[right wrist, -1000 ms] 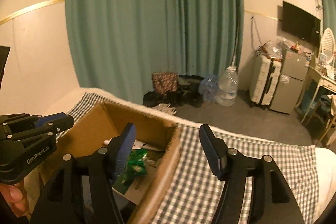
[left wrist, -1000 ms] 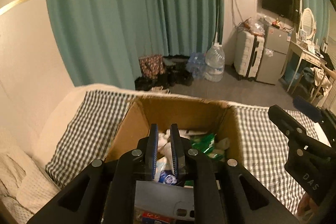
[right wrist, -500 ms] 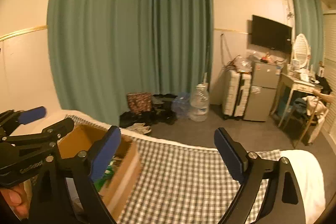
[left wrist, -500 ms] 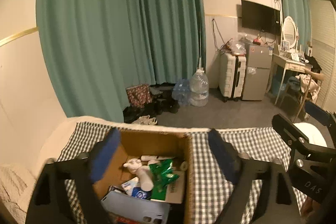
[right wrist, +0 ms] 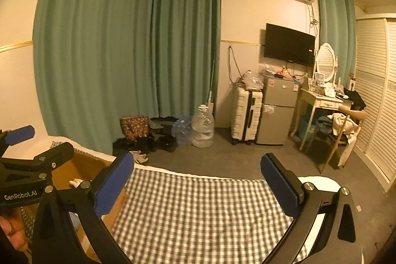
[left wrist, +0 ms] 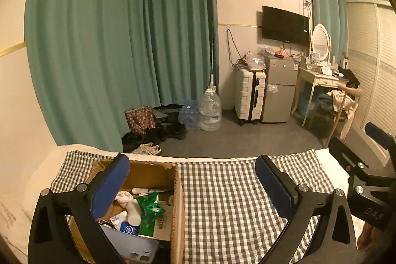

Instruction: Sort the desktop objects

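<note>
An open cardboard box (left wrist: 177,189) stands on the left of a checked cloth (left wrist: 235,202). It holds a white bottle (left wrist: 131,207), a green packet (left wrist: 148,205), a blue round tin (left wrist: 127,229), a pale grey case (left wrist: 128,248) and other small items. My left gripper (left wrist: 191,161) hovers above the box's right wall; its jaws are opening wide and hold nothing. My right gripper (right wrist: 198,157) is over the bare checked cloth (right wrist: 198,209) to the right of the box (right wrist: 81,165); its jaws are opening too, with nothing between them.
Beyond the cloth's far edge lies a grey floor with shoes (left wrist: 146,147), water jugs (left wrist: 209,113), a white suitcase (left wrist: 250,95), a small fridge (left wrist: 281,88), a dressing table (left wrist: 321,81) and a chair (right wrist: 346,125). Green curtains (left wrist: 118,41) hang behind.
Both grippers have pulled back and up from the box and swung to the right. The left jaws went from nearly closed to wide apart; the right jaws widened further.
</note>
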A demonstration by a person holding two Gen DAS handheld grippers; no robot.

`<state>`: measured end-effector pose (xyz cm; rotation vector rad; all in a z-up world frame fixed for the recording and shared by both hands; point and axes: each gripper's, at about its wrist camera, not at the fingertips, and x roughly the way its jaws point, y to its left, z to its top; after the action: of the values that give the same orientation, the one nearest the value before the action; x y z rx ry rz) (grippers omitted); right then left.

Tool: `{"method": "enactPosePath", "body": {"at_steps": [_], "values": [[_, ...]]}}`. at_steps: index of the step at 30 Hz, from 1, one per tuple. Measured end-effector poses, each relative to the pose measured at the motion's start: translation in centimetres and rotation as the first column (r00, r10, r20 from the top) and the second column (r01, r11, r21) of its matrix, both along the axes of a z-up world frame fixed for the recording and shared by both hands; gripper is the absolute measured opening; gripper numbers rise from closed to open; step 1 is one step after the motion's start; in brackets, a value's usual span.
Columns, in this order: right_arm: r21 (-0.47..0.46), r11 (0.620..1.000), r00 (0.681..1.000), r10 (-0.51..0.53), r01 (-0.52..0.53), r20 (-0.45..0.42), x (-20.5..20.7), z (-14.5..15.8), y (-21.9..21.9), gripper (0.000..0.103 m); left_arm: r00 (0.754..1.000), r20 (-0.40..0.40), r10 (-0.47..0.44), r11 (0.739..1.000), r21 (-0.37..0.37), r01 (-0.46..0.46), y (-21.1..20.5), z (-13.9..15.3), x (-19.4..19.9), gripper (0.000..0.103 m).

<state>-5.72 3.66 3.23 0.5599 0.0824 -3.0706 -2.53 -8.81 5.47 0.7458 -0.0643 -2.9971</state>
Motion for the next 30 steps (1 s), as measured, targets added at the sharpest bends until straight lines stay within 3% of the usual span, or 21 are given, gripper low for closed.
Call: {"method": "enactPosePath", "body": {"at_steps": [6,11,18,30], "values": [[0.010,0.999,0.999,-0.032,0.032,-0.009,1.3,0.2,2.9,0.103,1.000,-0.001,-0.014,1.000,-0.020,0.014,3.1,-0.4,0.0,0.103],[0.006,0.998,0.998,-0.064,0.064,0.000,1.4,-0.2,5.8,0.103,1.000,0.007,-0.003,0.995,-0.099,0.004,6.1,-1.7,-0.5,0.103],[-0.004,0.994,0.994,-0.106,0.106,0.033,1.4,-1.9,9.3,0.103,1.000,0.001,0.013,0.998,-0.069,-0.013,7.8,-3.4,-0.8,0.103],[-0.040,0.992,0.983,-0.112,0.119,0.143,-1.5,-7.2,12.8,0.103,0.993,0.122,0.003,0.997,-0.083,0.007,10.5,-8.9,-3.6,0.103]]}}
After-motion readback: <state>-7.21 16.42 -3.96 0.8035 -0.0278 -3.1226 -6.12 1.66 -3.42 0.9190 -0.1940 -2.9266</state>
